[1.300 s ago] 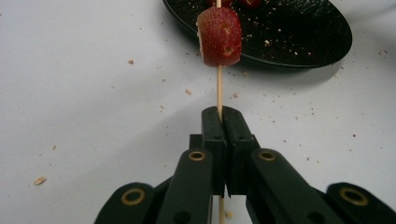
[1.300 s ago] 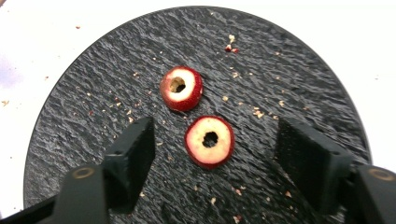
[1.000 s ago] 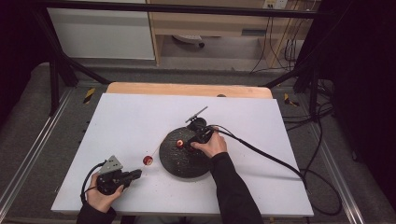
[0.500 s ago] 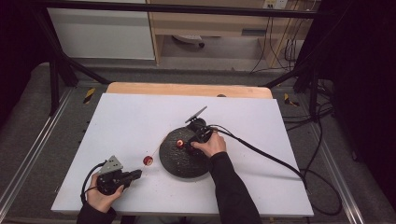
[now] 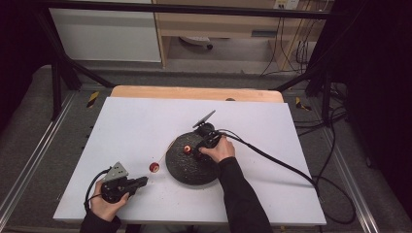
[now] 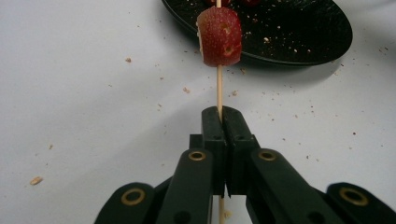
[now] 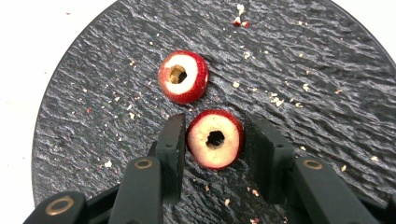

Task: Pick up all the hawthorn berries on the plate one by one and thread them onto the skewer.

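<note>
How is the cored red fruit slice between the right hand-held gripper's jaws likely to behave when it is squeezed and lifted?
The fruit slice looks soft: pale flesh round a hollow core, so a hard squeeze from the right hand-held gripper may crush it. Its round rim could slip or roll between flat pads. Crumbs on the black plate suggest it sheds bits easily.

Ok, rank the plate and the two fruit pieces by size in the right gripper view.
1. Plate, by far the largest.
2. Near fruit piece between the right gripper's jaws looks slightly bigger than the far fruit piece, but it is nearer the camera, so unsure.
</note>
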The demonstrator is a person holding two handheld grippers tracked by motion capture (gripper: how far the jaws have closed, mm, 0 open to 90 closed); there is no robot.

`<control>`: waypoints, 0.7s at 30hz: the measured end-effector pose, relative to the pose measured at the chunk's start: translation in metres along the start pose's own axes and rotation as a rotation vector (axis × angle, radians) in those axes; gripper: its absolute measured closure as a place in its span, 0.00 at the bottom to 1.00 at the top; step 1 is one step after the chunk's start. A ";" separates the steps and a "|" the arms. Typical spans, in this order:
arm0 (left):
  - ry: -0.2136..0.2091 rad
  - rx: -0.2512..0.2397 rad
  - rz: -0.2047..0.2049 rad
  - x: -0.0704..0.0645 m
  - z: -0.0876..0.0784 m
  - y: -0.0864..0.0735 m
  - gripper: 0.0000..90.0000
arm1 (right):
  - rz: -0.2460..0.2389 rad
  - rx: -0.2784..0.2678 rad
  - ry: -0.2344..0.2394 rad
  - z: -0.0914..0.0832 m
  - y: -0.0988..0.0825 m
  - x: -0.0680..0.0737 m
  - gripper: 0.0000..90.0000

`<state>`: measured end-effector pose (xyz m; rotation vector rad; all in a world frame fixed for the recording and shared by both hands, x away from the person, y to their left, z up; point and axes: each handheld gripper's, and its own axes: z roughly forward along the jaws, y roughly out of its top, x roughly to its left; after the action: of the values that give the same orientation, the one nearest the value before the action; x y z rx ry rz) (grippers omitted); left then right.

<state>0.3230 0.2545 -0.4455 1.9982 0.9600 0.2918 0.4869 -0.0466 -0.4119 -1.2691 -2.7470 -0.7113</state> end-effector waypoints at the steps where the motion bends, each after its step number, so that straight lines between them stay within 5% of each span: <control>1: -0.001 -0.001 0.000 0.000 0.000 0.000 0.98 | 0.002 -0.002 0.000 0.000 0.000 0.000 0.67; 21: -0.002 -0.008 0.001 -0.001 -0.001 0.000 0.98 | 0.044 -0.096 0.031 -0.022 -0.005 0.009 0.68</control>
<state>0.3218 0.2538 -0.4449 1.9911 0.9553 0.2935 0.4734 -0.0525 -0.3919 -1.3200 -2.6817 -0.8613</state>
